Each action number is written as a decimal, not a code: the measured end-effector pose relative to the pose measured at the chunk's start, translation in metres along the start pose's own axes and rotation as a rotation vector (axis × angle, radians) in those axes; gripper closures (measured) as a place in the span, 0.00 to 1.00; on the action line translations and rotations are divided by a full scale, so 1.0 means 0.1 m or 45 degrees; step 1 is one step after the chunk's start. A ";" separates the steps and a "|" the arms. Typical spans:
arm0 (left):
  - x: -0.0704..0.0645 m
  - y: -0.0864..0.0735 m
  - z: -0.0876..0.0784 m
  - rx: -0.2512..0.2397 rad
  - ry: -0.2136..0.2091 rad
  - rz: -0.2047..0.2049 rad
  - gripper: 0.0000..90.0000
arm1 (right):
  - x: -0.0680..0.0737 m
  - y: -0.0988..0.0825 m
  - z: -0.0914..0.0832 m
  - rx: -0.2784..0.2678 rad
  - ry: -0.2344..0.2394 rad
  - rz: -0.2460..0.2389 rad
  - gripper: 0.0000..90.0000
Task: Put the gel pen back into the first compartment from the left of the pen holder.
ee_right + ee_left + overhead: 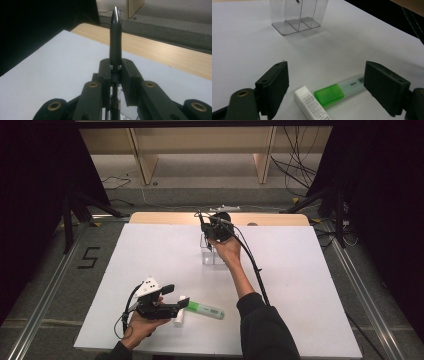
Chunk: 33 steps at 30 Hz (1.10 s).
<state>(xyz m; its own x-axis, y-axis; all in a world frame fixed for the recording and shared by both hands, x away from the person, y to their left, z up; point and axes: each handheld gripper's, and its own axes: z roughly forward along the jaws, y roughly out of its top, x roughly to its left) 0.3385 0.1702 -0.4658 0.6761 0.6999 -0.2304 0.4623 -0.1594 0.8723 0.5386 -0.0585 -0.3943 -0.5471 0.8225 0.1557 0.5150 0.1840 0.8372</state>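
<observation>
Left tongs [325,82] low at near edge of white surface [310,285], jaws wide, straddling green-capped marker [337,91] and white eraser [312,105]. Right tongs [115,67] clamp black pen [115,37] upright over clear organizer [298,15], far side; open room w/ right half bare.

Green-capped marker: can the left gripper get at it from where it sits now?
Probably yes. The left gripper is open, and the marker lies between its jaws; only the white eraser touching its cap might get caught too.
</observation>
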 end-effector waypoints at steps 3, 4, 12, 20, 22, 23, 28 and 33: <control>0.00 0.00 0.00 -0.003 0.000 -0.002 0.22 | -0.02 -0.01 -0.03 -0.001 0.010 0.008 0.81; 0.00 0.00 0.00 -0.005 0.001 -0.004 0.22 | -0.03 -0.01 -0.05 -0.007 0.017 0.010 0.79; 0.00 0.00 0.00 -0.004 0.005 -0.012 0.22 | -0.04 0.02 -0.28 -0.032 0.038 -0.020 0.61; 0.00 0.00 0.00 -0.002 0.009 -0.010 0.22 | 0.04 -0.07 -0.56 -0.033 0.085 -0.069 0.48; 0.00 0.00 0.00 -0.001 0.010 -0.009 0.22 | 0.07 -0.10 -0.61 -0.014 0.091 -0.089 0.45; 0.00 0.00 0.00 0.001 0.011 -0.007 0.22 | 0.09 -0.11 -0.63 -0.005 0.100 -0.098 0.45; 0.01 0.00 0.00 -0.008 0.014 -0.013 0.22 | 0.17 -0.18 -0.71 0.014 0.147 -0.129 0.42; 0.02 0.00 -0.01 -0.013 0.028 -0.025 0.22 | 0.23 -0.24 -0.77 0.034 0.181 -0.151 0.41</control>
<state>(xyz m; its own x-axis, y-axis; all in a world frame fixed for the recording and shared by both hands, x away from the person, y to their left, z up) 0.3394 0.1723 -0.4661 0.6543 0.7177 -0.2384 0.4694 -0.1383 0.8721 0.4632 -0.0855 -0.3703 -0.6920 0.7099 0.1308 0.4573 0.2909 0.8404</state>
